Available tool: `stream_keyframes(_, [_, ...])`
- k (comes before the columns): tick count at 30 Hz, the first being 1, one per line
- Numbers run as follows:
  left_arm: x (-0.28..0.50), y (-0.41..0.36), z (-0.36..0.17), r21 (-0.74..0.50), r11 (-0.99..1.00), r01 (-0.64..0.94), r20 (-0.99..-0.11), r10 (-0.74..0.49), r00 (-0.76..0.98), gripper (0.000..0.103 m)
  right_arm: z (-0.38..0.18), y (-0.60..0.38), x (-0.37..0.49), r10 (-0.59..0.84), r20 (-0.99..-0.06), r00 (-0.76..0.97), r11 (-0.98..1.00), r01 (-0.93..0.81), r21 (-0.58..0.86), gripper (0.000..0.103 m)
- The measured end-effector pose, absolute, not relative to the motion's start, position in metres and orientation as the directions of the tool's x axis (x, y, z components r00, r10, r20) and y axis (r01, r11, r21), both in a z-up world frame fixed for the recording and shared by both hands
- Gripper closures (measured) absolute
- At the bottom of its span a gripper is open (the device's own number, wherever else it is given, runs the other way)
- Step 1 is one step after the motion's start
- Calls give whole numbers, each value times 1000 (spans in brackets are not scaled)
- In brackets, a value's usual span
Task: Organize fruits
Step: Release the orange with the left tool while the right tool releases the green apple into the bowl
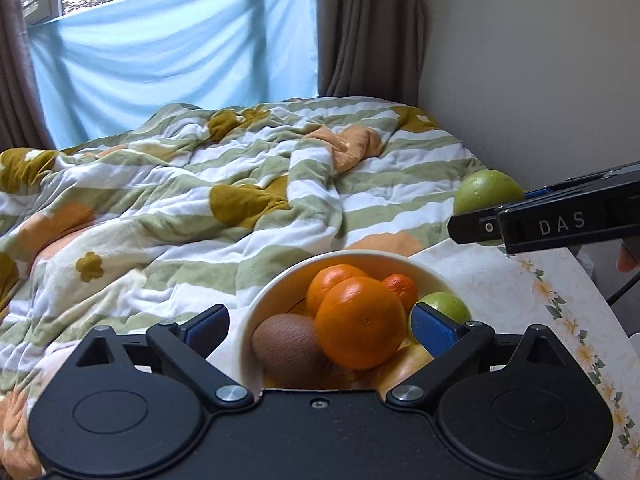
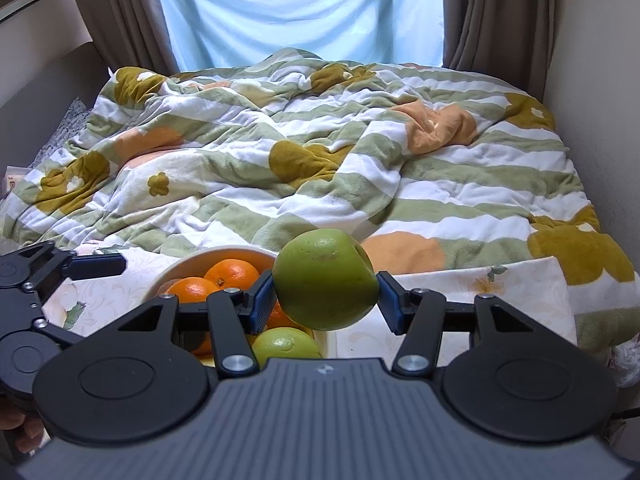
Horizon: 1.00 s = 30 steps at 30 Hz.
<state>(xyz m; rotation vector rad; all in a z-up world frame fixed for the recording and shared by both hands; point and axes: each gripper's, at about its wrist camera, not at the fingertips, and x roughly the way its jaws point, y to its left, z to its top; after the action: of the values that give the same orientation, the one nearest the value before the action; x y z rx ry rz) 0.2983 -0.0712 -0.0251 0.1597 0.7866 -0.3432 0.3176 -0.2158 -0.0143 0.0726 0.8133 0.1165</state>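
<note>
Beyond, a striped floral blanket [image 2: 320, 152] covers the bed behind the worktop [image 2: 480, 300], where a white bowl [image 1: 256, 312] holds oranges [image 1: 360, 320] and a green fruit. Right hand-held gripper [image 2: 326, 298] clamps a green apple [image 2: 326, 280] above the bowl's right edge; left hand-held gripper [image 1: 320, 326] stands apart, empty.

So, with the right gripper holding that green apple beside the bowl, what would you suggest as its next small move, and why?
Probably carry the green apple a little to the left, over the bowl, before opening. The right gripper is clamped on it, but it hangs over the bowl's right rim, not the middle. The left gripper stands open above the oranges, so it may need to back off first.
</note>
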Motion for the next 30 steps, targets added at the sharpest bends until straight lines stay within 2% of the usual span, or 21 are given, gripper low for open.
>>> stream_keyframes(13, [267,-20,-18,10,976,218,-715,-146,684,3,-24,-189,323,214,-720,660,976,-167,138,34])
stream_keyframes(19, [258,-14,-25,28,980,199,-725,-117,679,4,-47,-204,334,285,-721,632,956,-131,263,34])
stream_keyframes(24, [256,-13,-27,25,981,191,-728,-113,676,4,-52,-209,335,309,-710,632,947,-134,292,32])
stream_keyframes(26, [256,-13,-27,23,982,189,-728,-113,676,3,-49,-212,333,334,-688,645,938,-153,312,28])
stream_keyframes(28, [255,-13,-27,20,982,186,-727,-113,677,3,-46,-212,333,341,-676,653,935,-161,316,9])
stream_keyframes(30, [254,-13,-28,17,983,183,-726,-113,678,4,-45,-212,333,328,-675,660,940,-156,304,7])
